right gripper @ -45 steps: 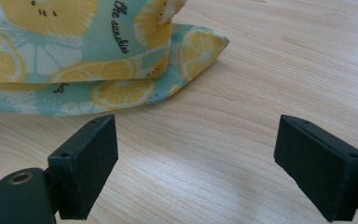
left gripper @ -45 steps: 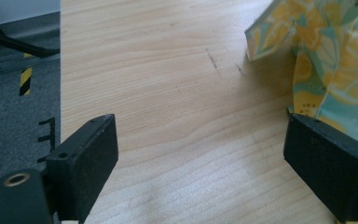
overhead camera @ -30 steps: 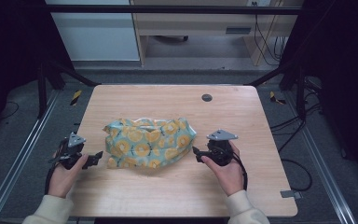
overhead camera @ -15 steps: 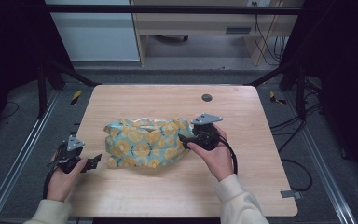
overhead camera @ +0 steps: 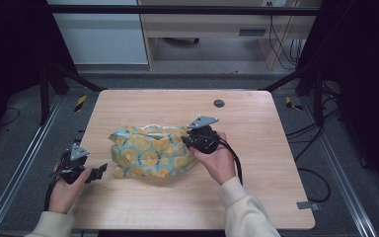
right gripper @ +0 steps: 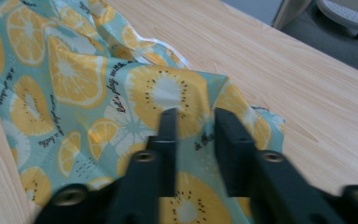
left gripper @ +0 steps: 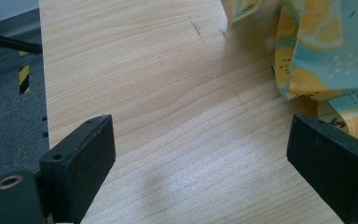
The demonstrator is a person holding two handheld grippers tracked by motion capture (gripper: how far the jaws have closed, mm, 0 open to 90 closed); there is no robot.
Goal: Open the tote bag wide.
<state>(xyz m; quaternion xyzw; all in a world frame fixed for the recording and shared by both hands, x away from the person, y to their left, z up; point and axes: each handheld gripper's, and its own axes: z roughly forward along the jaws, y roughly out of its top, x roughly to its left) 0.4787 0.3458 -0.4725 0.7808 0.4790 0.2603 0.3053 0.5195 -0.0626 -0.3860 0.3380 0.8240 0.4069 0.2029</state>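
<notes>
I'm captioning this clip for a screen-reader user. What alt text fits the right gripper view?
Two black jaws of the right gripper stand a narrow gap apart over a crumpled teal cloth printed with yellow citrus slices; whether they pinch a fold is unclear. The cloth lies on a light wooden table, with grey floor beyond its far edge.

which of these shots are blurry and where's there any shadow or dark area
Right gripper view: the right gripper jaws are smeared with blur low in the frame, while the lemon-print cloth behind reads fairly sharp. Left gripper view: crisp wood grain, with a soft dim shadow on the table between the jaws. High view: the table is evenly lit, the surroundings at both sides fall to near black.
</notes>
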